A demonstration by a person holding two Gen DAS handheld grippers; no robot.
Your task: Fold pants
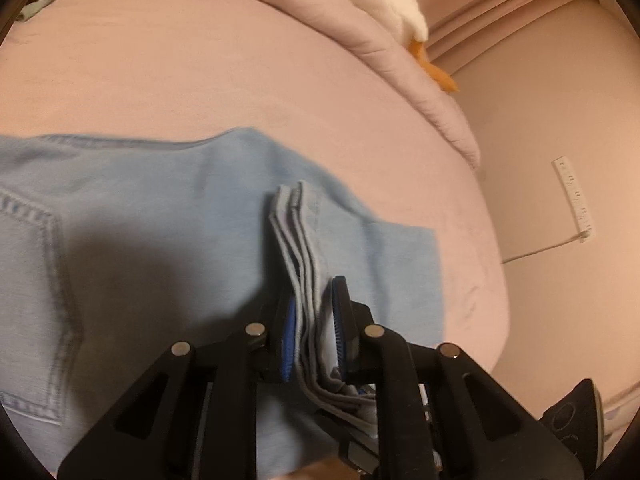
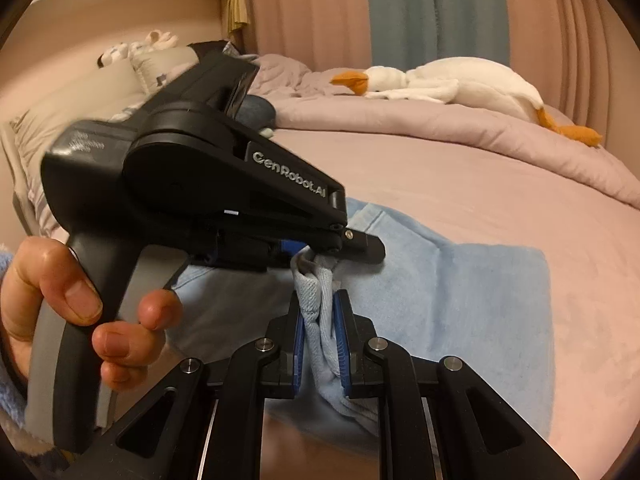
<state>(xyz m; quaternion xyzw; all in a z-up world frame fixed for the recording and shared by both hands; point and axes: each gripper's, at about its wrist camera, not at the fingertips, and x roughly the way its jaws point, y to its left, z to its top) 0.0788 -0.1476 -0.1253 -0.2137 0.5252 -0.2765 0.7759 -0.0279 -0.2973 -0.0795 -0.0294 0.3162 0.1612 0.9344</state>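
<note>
Denim, pale blue, is what both tools have hold of: one pair of pants (image 1: 168,216) lies spread on the pink bed (image 1: 200,60), and a bunch of hem edges is lifted off it. The left tool (image 1: 314,332) is closed tight on a stack of grey-edged layers that stand up between its blue pads. The right tool (image 2: 322,336) is likewise clamped on a twist of the same cloth just below it, so the two grips sit almost touching, one above the other in the right wrist view.

Holding the leg ends together this way looks deliberate — gathering both cuffs into one bundle lets them be carried as a single edge over the seat of the pants, where a back pocket (image 1: 32,232) shows. I judge the fold to be in its early or middle stage, since most of the garment lies flat and only this end is raised.

By count: one pair of pants, two tools, and one hand (image 2: 60,300) visible, wrapped round the left tool's handle. One white plush goose (image 2: 448,84) with an orange beak and feet lies on the rumpled quilt (image 2: 440,132) at the far side, well apart from the work. Pillows and some small soft toys sit at the head of the bed, too blurred to count.
</note>
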